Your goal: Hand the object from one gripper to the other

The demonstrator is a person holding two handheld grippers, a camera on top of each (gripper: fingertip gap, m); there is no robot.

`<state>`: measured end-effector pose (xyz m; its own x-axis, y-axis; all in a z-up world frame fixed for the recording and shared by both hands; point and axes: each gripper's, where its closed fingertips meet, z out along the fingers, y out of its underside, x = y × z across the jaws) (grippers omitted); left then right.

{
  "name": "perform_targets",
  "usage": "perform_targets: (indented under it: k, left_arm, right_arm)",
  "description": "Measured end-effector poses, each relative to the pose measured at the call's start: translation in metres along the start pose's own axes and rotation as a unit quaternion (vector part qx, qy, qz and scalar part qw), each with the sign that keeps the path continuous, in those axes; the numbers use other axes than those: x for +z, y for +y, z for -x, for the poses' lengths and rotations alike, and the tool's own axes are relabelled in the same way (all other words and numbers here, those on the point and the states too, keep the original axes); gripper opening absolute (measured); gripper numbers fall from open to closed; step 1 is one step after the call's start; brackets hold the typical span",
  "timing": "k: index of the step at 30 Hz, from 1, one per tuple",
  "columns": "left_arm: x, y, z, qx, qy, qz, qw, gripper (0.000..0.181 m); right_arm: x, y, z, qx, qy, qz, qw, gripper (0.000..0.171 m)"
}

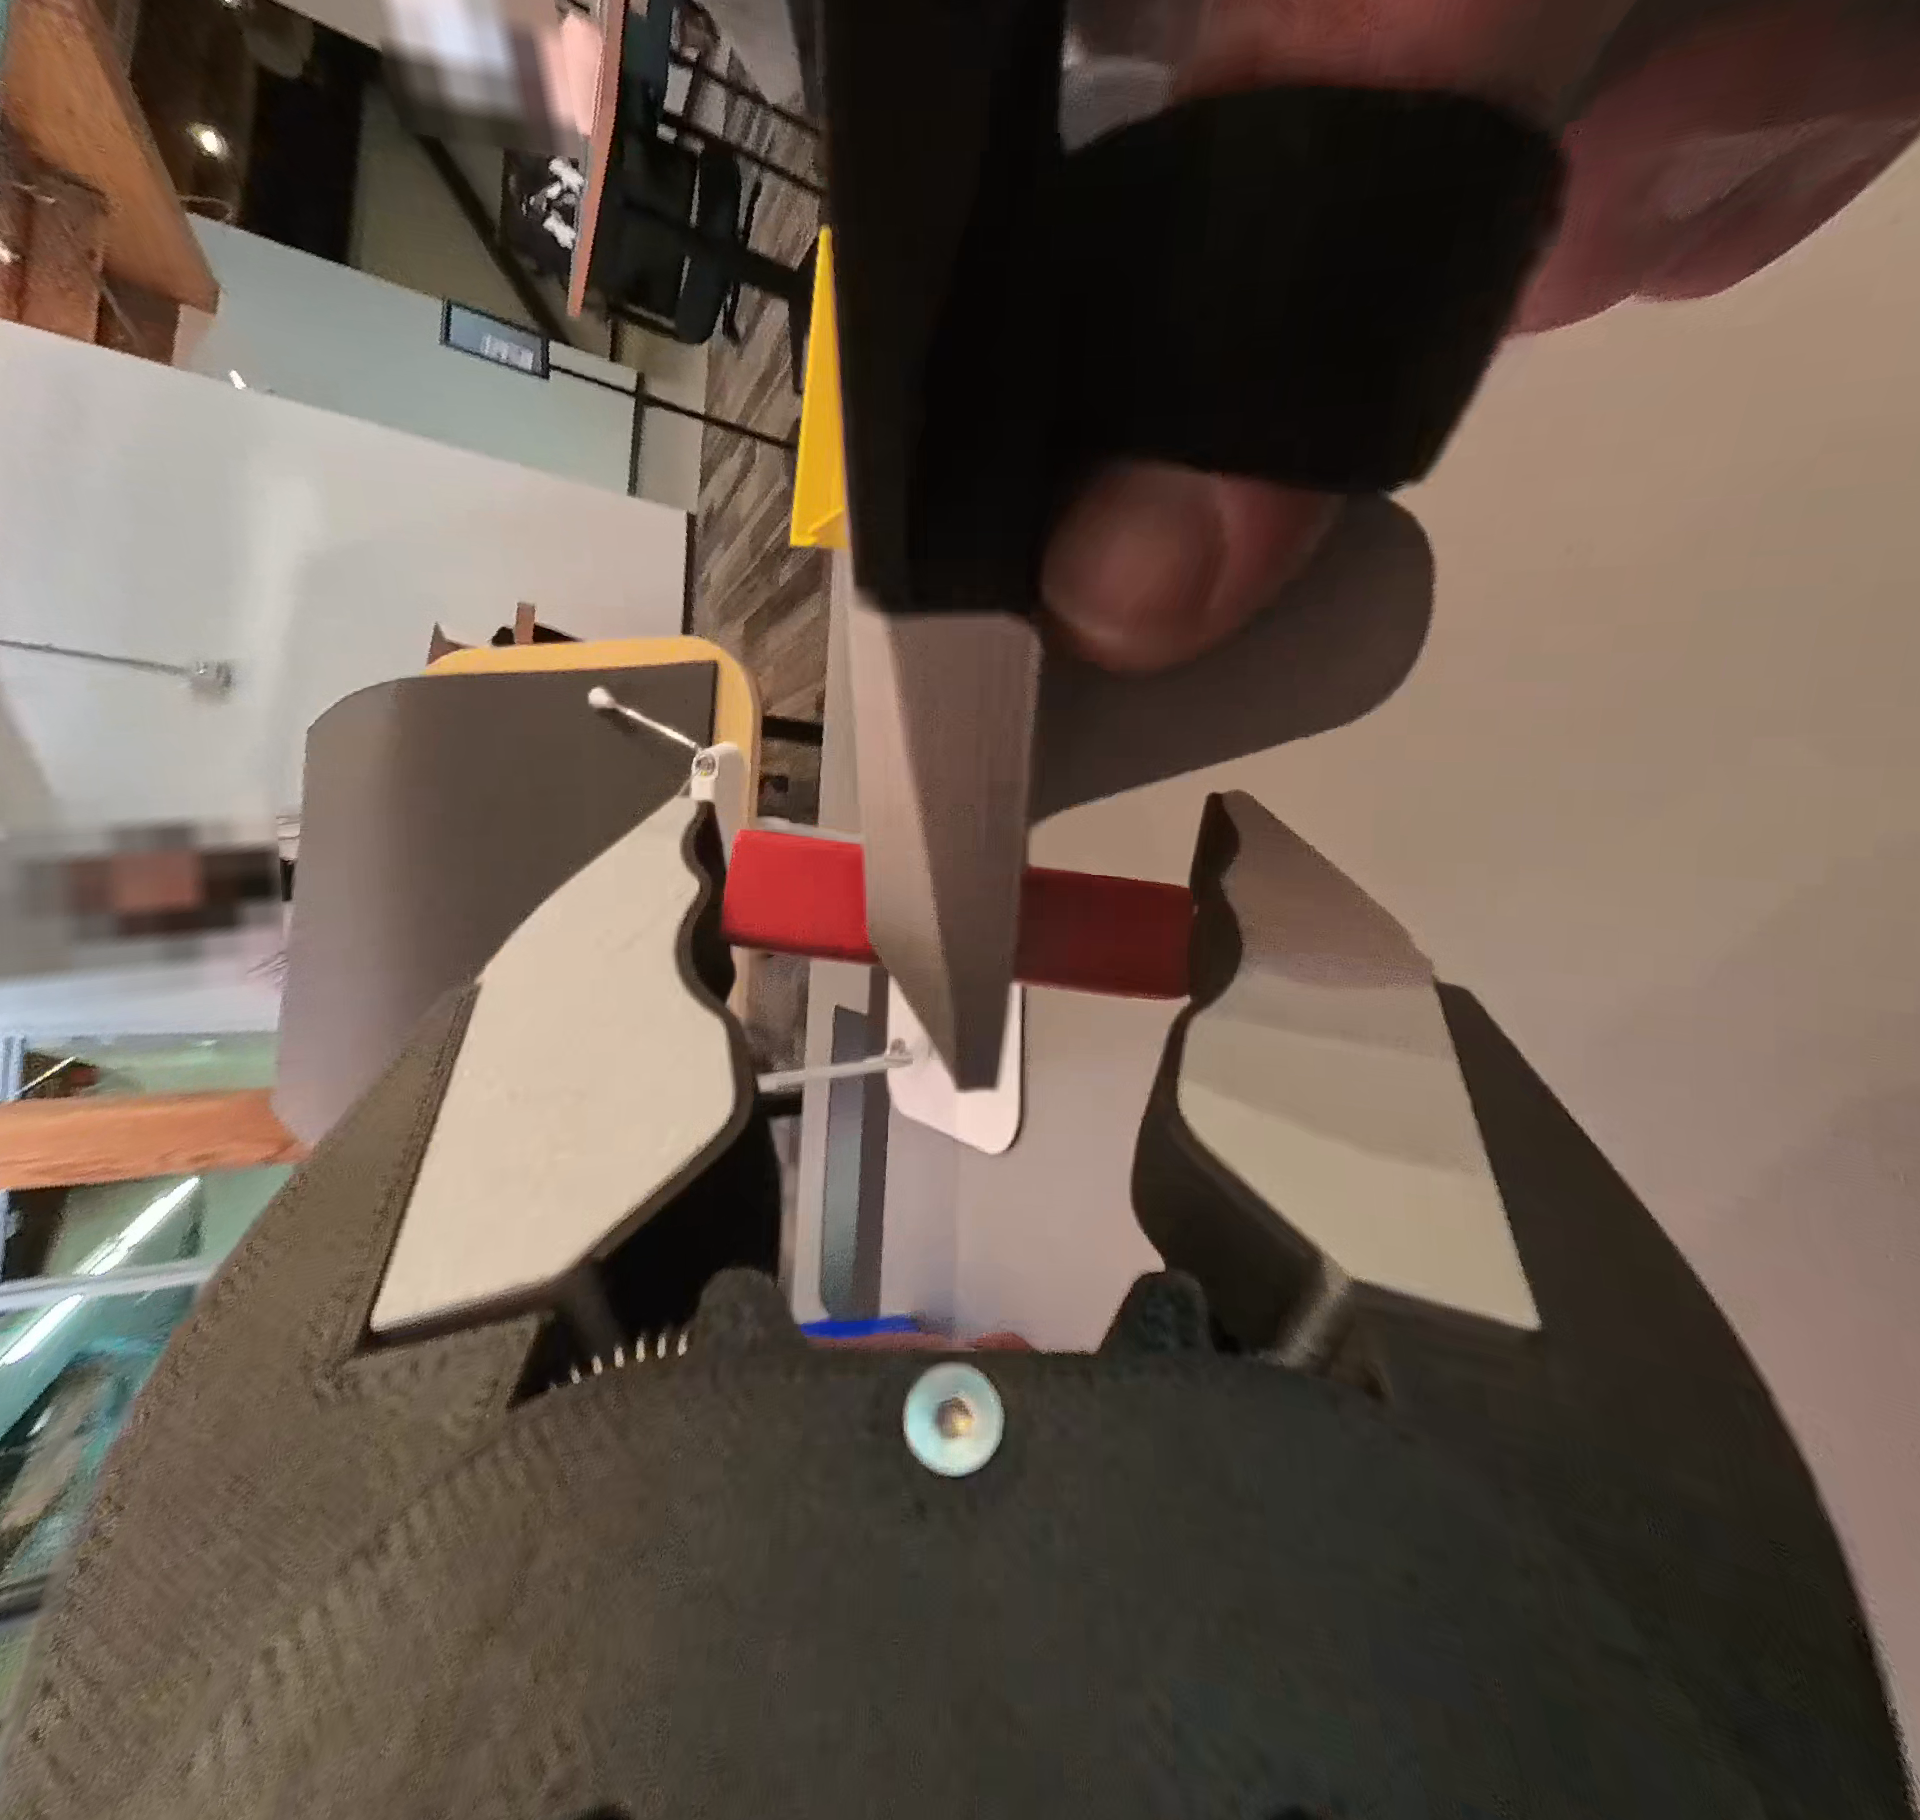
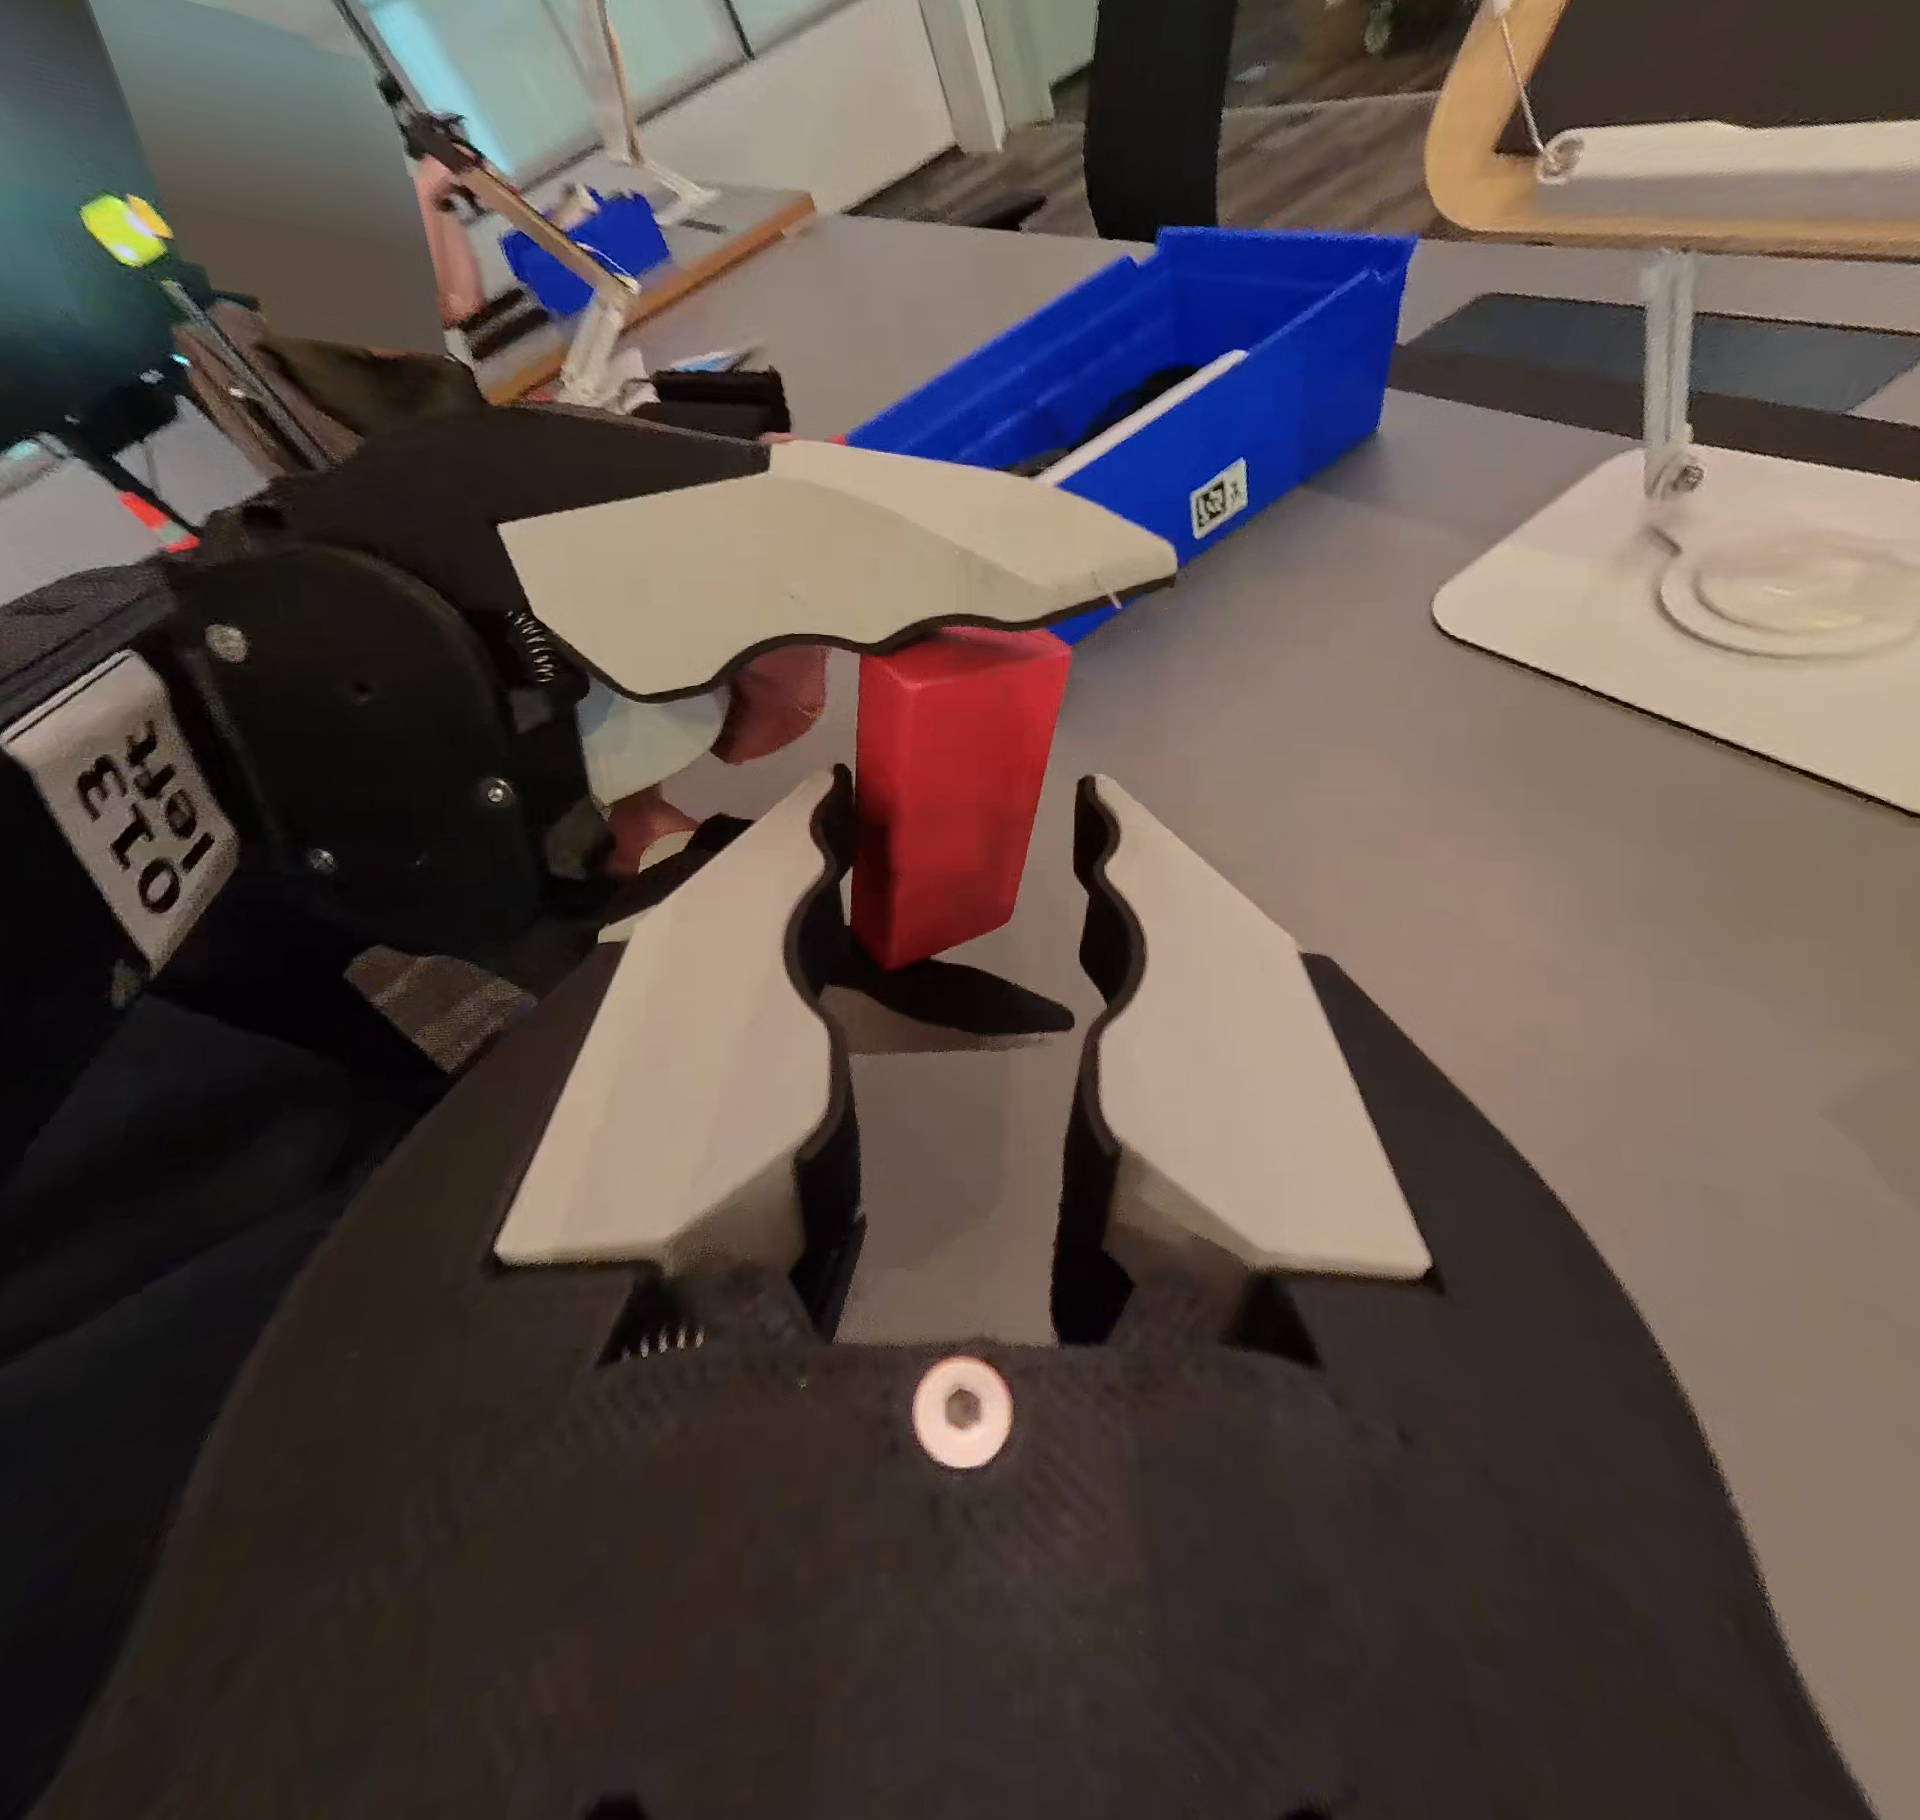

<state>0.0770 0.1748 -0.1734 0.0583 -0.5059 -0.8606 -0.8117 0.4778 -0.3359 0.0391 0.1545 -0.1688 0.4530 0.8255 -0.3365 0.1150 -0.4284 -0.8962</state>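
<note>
A red block (image 1: 1101, 929) is clamped end to end between the fingertips of my left gripper (image 1: 956, 903). In the right wrist view the block (image 2: 956, 762) stands upright just above the grey table, with the left gripper's upper finger (image 2: 831, 555) on its top and the lower finger under it. My right gripper (image 2: 961, 814) is open, with its fingertips on either side of the block's lower half. Its left tip touches or nearly touches the block, and a small gap shows at the right tip. One right finger (image 1: 935, 835) crosses in front of the block in the left wrist view.
A blue bin (image 2: 1320, 357) holding a white item stands on the grey table (image 2: 1351, 835) behind the block. A white stand base (image 2: 1558, 607) with a thin post is at the right. A person's hand (image 1: 1143, 575) holds the right gripper.
</note>
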Motion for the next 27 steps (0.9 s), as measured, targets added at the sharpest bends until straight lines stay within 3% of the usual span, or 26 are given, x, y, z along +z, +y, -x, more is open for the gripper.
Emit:
perform_targets:
  k: [3, 10, 12, 16, 22, 27]
  left_arm:
    - [0.004, 0.006, 0.001, 0.006, -0.015, 0.030, 0.999, 0.085]
    - [0.010, 0.015, -0.003, 0.014, -0.030, 0.085, 0.996, 0.085]
    - [0.012, 0.015, -0.008, 0.020, -0.023, 0.089, 0.996, 0.085]
    - [0.015, 0.014, -0.011, 0.017, -0.026, 0.094, 0.995, 0.085]
    - [0.011, 0.003, -0.008, 0.002, -0.021, 0.043, 0.999, 0.084]
    - [0.003, -0.002, 0.007, -0.056, -0.004, -0.025, 0.998, 0.093]
  right_arm:
    - [0.003, 0.002, -0.002, -0.018, 0.024, 0.006, 1.000, 0.031]
    - [0.015, 0.011, -0.006, -0.014, 0.048, 0.023, 0.998, 0.037]
    - [0.016, 0.015, -0.011, -0.026, 0.067, 0.035, 0.997, 0.025]
    - [0.017, 0.018, -0.012, -0.034, 0.076, 0.040, 0.996, 0.019]
    - [0.011, 0.010, -0.007, 0.002, 0.010, 0.005, 1.000, 0.014]
    - [-0.008, -0.005, -0.006, 0.051, -0.081, -0.063, 0.993, 0.014]
